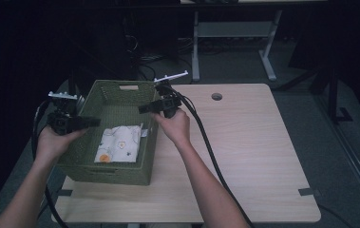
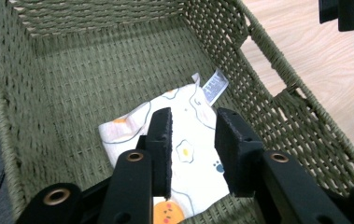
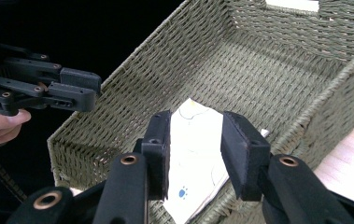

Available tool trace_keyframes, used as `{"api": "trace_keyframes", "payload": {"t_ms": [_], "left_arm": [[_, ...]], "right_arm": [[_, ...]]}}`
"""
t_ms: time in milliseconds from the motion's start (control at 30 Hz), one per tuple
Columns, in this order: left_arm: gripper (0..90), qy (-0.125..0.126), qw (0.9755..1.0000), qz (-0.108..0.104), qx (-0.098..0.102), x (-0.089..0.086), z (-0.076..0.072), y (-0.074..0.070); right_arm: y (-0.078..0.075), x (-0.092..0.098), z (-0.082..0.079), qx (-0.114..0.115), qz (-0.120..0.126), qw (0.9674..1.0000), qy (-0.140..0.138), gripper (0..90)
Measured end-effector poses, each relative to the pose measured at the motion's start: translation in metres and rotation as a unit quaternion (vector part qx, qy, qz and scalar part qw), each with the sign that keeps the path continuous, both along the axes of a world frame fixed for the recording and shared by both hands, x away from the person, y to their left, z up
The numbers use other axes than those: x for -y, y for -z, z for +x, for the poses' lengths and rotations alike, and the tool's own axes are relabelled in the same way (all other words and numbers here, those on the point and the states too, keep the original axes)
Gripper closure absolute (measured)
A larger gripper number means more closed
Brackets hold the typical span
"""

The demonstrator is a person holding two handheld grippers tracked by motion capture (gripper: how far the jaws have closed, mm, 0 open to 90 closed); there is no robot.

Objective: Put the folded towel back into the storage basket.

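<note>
A green woven basket (image 1: 116, 176) stands on the left part of the wooden table (image 1: 253, 152). Inside it a folded white cloth (image 1: 119, 144) with egg prints lies flat on the bottom. My left gripper (image 1: 94, 122) hovers over the basket's left rim, jaws open and pointing inward above the cloth (image 2: 191, 154). Over the right rim, my right gripper (image 1: 142, 109) is also open and aimed at the cloth (image 3: 193, 140). Nothing sits between either pair of jaws (image 2: 193, 121) (image 3: 195, 123). The right gripper view also catches the left gripper (image 3: 88, 88) across the basket (image 3: 240, 60).
A thick black cable (image 1: 206, 142) trails from the right gripper across the table. A round cable hole (image 1: 217, 96) sits near the table's far edge. Behind the table stands another desk's white frame (image 1: 234, 28). The table's right half is bare wood.
</note>
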State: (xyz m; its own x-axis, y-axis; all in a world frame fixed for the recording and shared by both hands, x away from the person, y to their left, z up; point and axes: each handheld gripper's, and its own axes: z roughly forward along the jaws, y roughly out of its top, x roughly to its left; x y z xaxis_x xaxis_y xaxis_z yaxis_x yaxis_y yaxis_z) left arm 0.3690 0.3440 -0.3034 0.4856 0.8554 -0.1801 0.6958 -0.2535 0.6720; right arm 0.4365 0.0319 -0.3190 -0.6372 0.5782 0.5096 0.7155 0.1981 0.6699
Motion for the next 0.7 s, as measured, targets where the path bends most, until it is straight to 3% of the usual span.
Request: {"api": "trace_keyframes", "payload": {"t_ms": [333, 700], "left_arm": [[53.6, -0.001, 0.9998, -0.016, 0.008, 0.011, -0.003, -0.003], [46.6, 0.025, 0.9992, -0.028, 0.017, 0.031, -0.008, -0.006]], "right_arm": [[-0.006, 0.021, -0.003, 0.004, 0.013, 0.9999, 0.004, 51.4], [-0.007, 0.040, -0.006, 0.001, 0.014, 0.9998, 0.010, 43.4]]}}
